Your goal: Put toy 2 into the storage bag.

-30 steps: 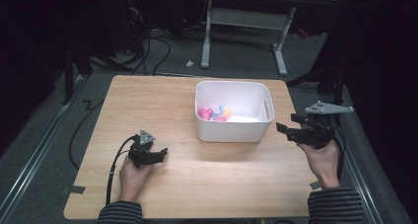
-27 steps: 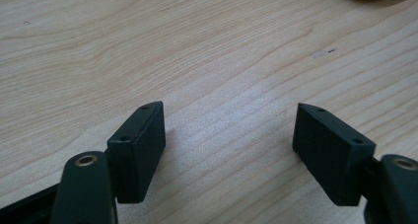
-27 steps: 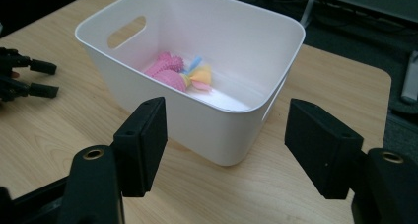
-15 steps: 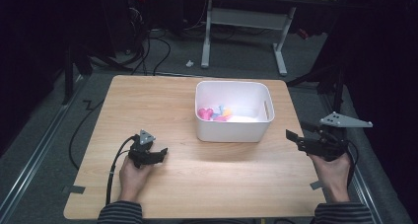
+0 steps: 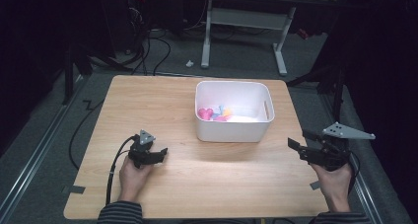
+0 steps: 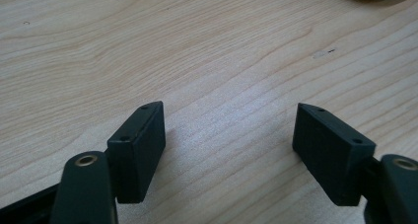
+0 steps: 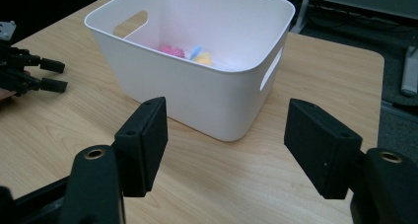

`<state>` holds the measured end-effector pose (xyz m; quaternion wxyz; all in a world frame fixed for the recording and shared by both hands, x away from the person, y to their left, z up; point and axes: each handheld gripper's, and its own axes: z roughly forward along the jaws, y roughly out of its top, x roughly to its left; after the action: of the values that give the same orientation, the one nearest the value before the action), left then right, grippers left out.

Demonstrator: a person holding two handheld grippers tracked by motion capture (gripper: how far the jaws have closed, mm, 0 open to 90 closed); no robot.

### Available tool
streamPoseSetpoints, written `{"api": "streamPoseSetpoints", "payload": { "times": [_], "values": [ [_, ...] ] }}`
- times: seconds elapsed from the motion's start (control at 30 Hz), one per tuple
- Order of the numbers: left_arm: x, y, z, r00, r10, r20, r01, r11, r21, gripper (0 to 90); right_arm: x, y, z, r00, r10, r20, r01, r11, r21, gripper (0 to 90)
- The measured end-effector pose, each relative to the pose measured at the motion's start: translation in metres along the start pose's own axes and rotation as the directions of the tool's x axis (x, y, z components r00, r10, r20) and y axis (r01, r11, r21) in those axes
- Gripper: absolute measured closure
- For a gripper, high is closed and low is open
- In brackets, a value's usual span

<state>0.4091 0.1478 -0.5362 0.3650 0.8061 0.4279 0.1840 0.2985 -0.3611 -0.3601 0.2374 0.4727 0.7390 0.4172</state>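
A white plastic bin (image 5: 231, 131) stands on the wooden table (image 5: 148, 100), right of centre, with small pink, yellow and blue toys (image 5: 213, 113) inside. My left gripper (image 5: 161, 153) rests low over the near left of the table, open, its jaws pointing right toward the bin. Between its jaws (image 6: 229, 130) is bare wood. My right gripper (image 5: 297, 141) hovers at the table's right edge, open and holding nothing, aimed left at the bin (image 7: 197, 91). The pink toy (image 7: 171, 50) and yellow toy (image 7: 203, 57) show over the rim.
The bin has handle slots in its short walls. A cable (image 5: 114, 169) trails from the left gripper across the near left of the table. Beyond the table are a dark floor with cables and a white desk frame (image 5: 244, 21).
My right gripper has drawn back toward the near side and slightly outward to the right, sinking a little. The left gripper and the bin have not moved.
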Motion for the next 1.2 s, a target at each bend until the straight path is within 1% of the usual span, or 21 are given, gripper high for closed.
{"api": "streamPoseSetpoints", "payload": {
  "times": [0.17, 0.27, 0.43, 0.67, 0.7, 0.77, 0.93, 1.0, 1.07, 1.2],
  "values": [
    [0.0, 0.0, 0.0, 1.0, 0.0, 0.0, 0.0, 1.0, 0.0, 28.8, -0.001, -0.008, 0.004, 0.9999, 0.017, 0.003, -0.017, 1.0, 0.0, 33.6],
    [0.0, 0.0, 0.0, 1.0, 0.0, 0.0, 0.0, 1.0, 0.0, 28.8, -0.002, -0.012, 0.008, 0.9997, 0.022, 0.005, -0.022, 1.0, 0.013, 33.7],
    [0.0, 0.0, 0.0, 1.0, 0.0, 0.0, 0.0, 1.0, 0.0, 28.8, -0.001, -0.018, 0.014, 0.9997, 0.025, 0.001, -0.025, 0.999, 0.022, 33.7],
    [0.0, 0.0, 0.0, 1.0, 0.0, 0.0, 0.0, 1.0, 0.0, 28.8, -0.001, -0.026, 0.024, 0.999, 0.044, -0.011, -0.044, 0.998, 0.042, 33.8],
    [0.0, 0.0, 0.0, 1.0, 0.0, 0.0, 0.0, 1.0, 0.0, 28.8, 0.0, -0.027, 0.026, 0.9987, 0.049, -0.01, -0.049, 0.998, 0.045, 33.9],
    [0.0, 0.0, 0.0, 1.0, 0.001, -0.001, -0.001, 1.0, 0.0, 28.6, -0.001, -0.028, 0.028, 0.9992, 0.04, -0.005, -0.039, 0.998, 0.049, 34.0],
    [0.0, 0.0, 0.0, 1.0, 0.001, -0.001, -0.001, 1.0, 0.0, 28.6, -0.002, -0.031, 0.034, 0.9987, 0.05, -0.01, -0.05, 0.997, 0.055, 34.1],
    [0.0, 0.0, 0.0, 1.0, 0.001, -0.001, -0.001, 1.0, 0.0, 28.6, -0.002, -0.032, 0.036, 0.998, 0.062, -0.012, -0.061, 0.996, 0.061, 34.1],
    [0.0, 0.0, 0.0, 1.0, 0.001, -0.001, -0.001, 1.0, 0.0, 28.6, -0.003, -0.034, 0.038, 0.9981, 0.06, -0.014, -0.059, 0.996, 0.06, 34.1],
    [0.0, 0.0, 0.0, 1.0, 0.001, -0.001, -0.001, 1.0, 0.0, 28.6, -0.003, -0.036, 0.041, 0.9972, 0.073, -0.017, -0.072, 0.996, 0.059, 34.2]
  ]
}}
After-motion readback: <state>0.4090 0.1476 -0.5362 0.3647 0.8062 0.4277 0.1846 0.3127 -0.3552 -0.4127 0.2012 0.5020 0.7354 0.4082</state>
